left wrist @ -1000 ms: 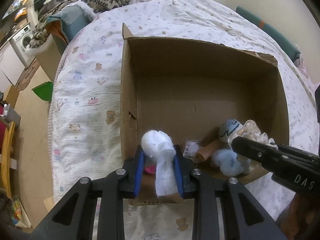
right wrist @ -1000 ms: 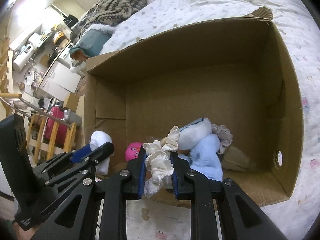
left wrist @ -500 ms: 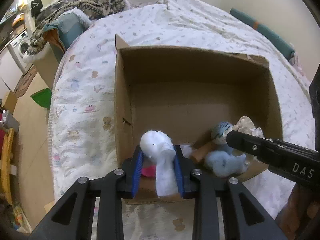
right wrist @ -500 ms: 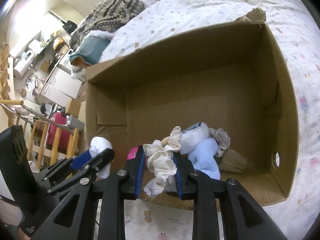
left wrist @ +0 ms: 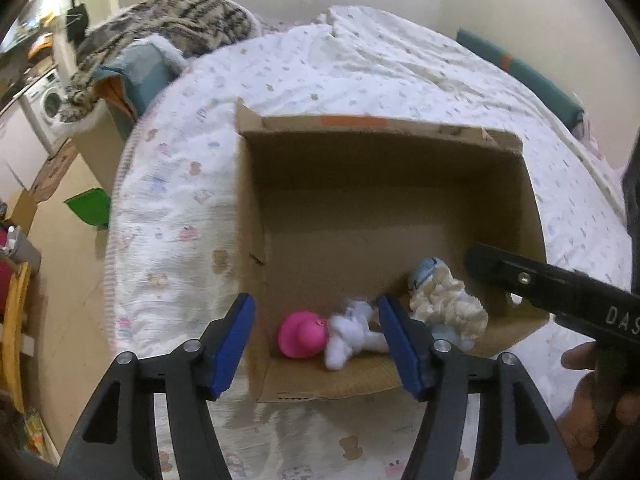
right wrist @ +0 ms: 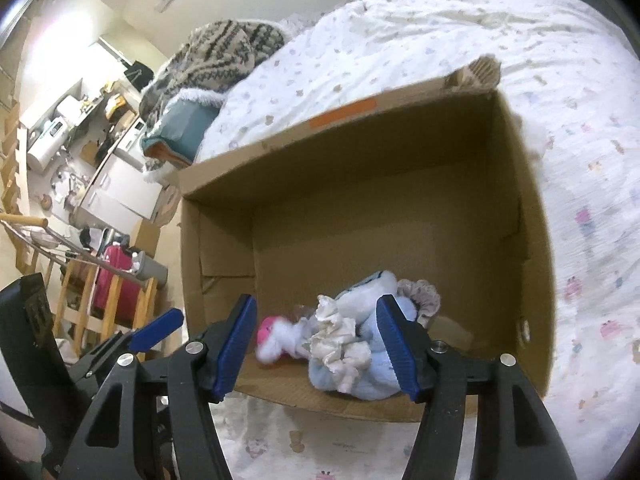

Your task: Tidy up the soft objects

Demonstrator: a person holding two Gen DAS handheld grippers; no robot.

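Both tools gape wide and empty — the left gripper [left wrist: 318, 344] above the near-left corner of the cardboard box [left wrist: 384, 152], the right gripper [right wrist: 316, 344] just beside it. Under the left lies the white plush [left wrist: 352, 336], long axis across the jaws; the cream scrunchie [right wrist: 340, 346] sits nearer the right.

A bed [left wrist: 360, 80] with a white, small-printed quilt fills most of both views. At its far left corner lies a heaped grey-and-cream knit blanket [left wrist: 168, 24] over a teal cushion [left wrist: 140, 76]. Left of the bed, on the floor, sit a green dustpan-like piece [left wrist: 90, 210], a washing machine [left wrist: 48, 106] farther off, and a red suitcase [right wrist: 116, 280] behind a wooden rack [right wrist: 80, 308].
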